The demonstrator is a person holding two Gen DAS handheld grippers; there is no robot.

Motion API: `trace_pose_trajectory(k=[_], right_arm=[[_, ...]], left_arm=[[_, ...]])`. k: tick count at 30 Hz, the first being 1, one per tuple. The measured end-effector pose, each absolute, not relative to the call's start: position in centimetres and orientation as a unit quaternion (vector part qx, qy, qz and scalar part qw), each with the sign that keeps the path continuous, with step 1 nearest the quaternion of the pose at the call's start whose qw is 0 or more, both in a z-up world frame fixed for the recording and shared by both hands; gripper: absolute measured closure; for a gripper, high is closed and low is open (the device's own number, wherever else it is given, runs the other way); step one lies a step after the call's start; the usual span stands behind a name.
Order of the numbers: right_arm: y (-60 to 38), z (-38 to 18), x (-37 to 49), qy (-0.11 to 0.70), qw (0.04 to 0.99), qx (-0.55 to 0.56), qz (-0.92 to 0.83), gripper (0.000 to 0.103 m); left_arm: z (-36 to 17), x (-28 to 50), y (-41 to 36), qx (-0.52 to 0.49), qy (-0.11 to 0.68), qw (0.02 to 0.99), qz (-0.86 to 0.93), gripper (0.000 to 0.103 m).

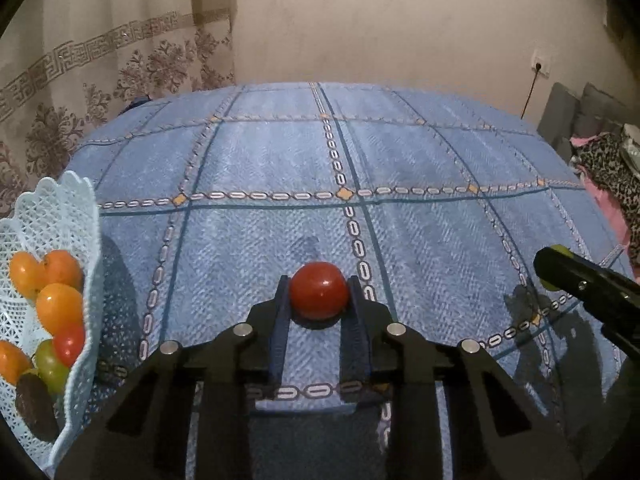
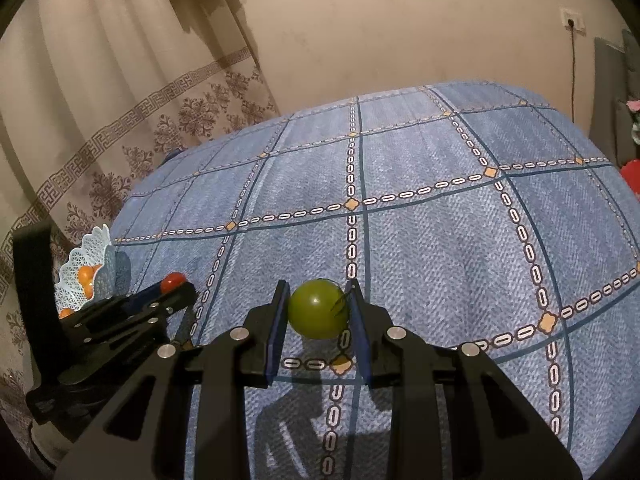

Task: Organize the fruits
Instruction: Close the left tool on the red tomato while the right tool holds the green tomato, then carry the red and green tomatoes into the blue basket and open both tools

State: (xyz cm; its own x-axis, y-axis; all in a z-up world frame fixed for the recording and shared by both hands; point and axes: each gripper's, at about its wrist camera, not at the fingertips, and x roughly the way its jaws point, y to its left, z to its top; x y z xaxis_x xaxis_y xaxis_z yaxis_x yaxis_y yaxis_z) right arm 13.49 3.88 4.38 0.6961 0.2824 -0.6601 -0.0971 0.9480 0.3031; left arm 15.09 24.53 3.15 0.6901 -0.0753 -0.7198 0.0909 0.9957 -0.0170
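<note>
Two tools are loaded at once. The left tool (image 1: 319, 300) has its blue pads closed against the sides of a red tomato (image 1: 319, 295), which sits low over the blue checked surface (image 1: 420, 168); whether it has cleared the cloth cannot be told. The right tool (image 2: 319, 310) is closed on a green tomato (image 2: 318, 309), raised above the surface with its shadow below. The pale blue lattice basket (image 1: 60, 216) stands at the left edge of the surface, already holding orange, red, green and dark fruits.

Risks, as judged from this state:

1. Slip. Both fruits are smooth and round and are gripped only near the pad tips. A tilt or a quick swing could roll either one out forward.
2. Bruising. Extra squeeze to prevent slip could split the skin.
3. Collision. The basket lies to the left of both tools, so the right tool would have to cross near the left one. Simultaneous travel could knock them together.
4. Rim strike. The basket wall is tall and scalloped, so a low approach could push or tip it.
5. Roll-out. A fruit released onto the piled ones could bounce over the rim.
</note>
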Motion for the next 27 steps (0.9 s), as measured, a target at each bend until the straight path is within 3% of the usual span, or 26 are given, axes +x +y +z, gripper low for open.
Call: trace_pose_trajectory(k=[12,27], right_arm=[[4.0,4.5,13.0,0.369,0.916,0.123,0.102,0.074],[4.6,5.2,12.2,0.361,0.917,0.124,0.112,0.074]], left_arm=[[7.7,11.5,25.0,0.028,0.308,0.951,-0.006,0.075],[10.4,8.3,26.7,0.01,0.264,0.964,0.017,0.075]])
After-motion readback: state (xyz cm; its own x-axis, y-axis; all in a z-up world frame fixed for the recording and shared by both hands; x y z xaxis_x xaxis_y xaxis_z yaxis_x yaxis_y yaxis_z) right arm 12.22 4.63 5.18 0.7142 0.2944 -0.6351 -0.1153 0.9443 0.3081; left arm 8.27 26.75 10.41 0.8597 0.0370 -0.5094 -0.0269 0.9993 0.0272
